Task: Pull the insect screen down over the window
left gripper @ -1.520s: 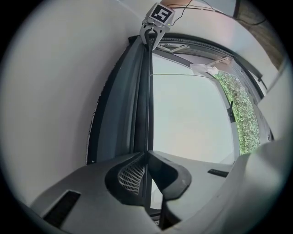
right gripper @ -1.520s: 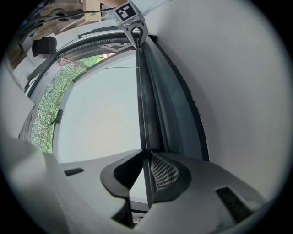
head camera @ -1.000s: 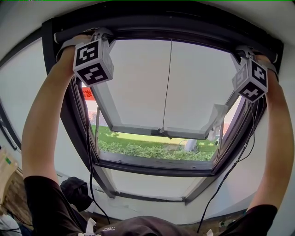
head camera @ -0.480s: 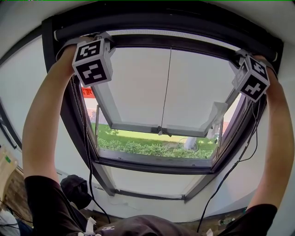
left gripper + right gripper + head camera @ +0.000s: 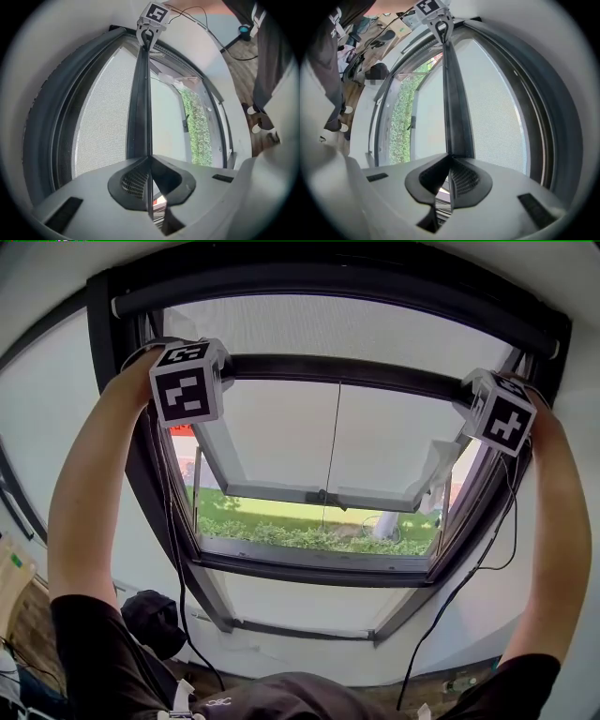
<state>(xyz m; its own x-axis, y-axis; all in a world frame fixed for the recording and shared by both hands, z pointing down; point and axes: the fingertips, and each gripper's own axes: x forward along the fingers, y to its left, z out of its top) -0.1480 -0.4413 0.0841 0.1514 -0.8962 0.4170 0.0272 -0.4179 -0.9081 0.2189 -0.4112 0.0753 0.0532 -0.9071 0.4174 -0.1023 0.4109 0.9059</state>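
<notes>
The insect screen's dark pull bar (image 5: 342, 371) spans the window below a strip of grey mesh (image 5: 328, 329) that comes out of the roller housing at the top. My left gripper (image 5: 223, 367) is shut on the bar's left end. At the right end, my right gripper (image 5: 466, 395) is shut on the bar too. In the left gripper view the bar (image 5: 140, 93) runs from my left gripper (image 5: 149, 161) up to the right gripper (image 5: 149, 35), with mesh (image 5: 101, 117) beside it. The right gripper view mirrors this: right gripper (image 5: 450, 159), bar (image 5: 454, 103), mesh (image 5: 492, 117).
The window sash (image 5: 319, 498) is tilted open outward, with a thin cord (image 5: 330, 446) hanging down its middle. Grass and hedge (image 5: 309, 535) show outside. The dark window frame (image 5: 141, 484) borders both sides. Cables hang from both grippers, and a black object (image 5: 150, 620) lies on the floor.
Both grippers have come down together with the pull bar between them. More mesh now shows between the roller housing and the bar.
</notes>
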